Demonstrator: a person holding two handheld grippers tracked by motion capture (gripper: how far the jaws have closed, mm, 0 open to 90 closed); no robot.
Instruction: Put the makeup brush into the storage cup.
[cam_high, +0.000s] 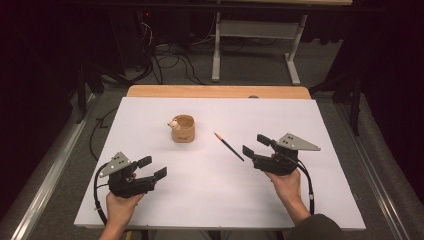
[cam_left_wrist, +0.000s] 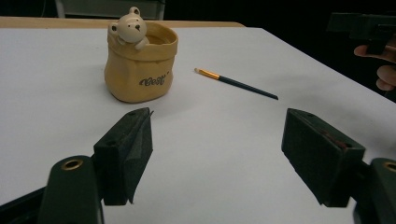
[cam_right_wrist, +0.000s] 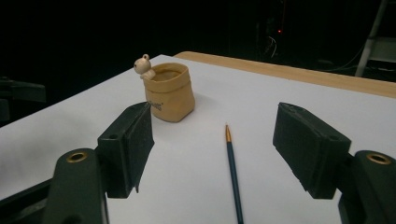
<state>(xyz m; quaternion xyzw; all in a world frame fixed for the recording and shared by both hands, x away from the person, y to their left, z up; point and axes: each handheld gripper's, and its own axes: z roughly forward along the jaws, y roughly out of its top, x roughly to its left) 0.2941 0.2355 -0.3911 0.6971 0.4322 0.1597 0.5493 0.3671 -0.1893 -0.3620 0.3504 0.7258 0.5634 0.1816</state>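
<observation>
White paper is covering the surface (cam_high: 210, 200), and a strip of bare wood is showing along its far edge at the top of the high view. A tan ceramic pot (cam_high: 183, 128) shaped like a small sack is standing upright a little above and left of the centre of that view, with a tiny cream bear figure (cam_high: 173, 124) hanging over its rim on the left side. In the left gripper view the pot (cam_left_wrist: 140, 65) is sitting in the upper left, and dark lettering is showing on its front.

A thin dark paintbrush (cam_high: 229, 146) with an orange-gold end is lying flat on the paper, to the right of the pot and apart from it, running diagonally toward the lower right. In the right gripper view the paintbrush (cam_right_wrist: 232, 172) is lying between the two fingers, further out on the paper, and is not touching them.

The left gripper (cam_high: 152, 168) is resting low in the lower left of the high view, held by a hand (cam_high: 120, 205). Its fingers are standing wide apart and are holding nothing. The right gripper (cam_high: 256, 145) is sitting at the centre right, just beside the dark end of the paintbrush, held by the other hand (cam_high: 289, 186). Its fingers are also spread wide and are gripping nothing.
</observation>
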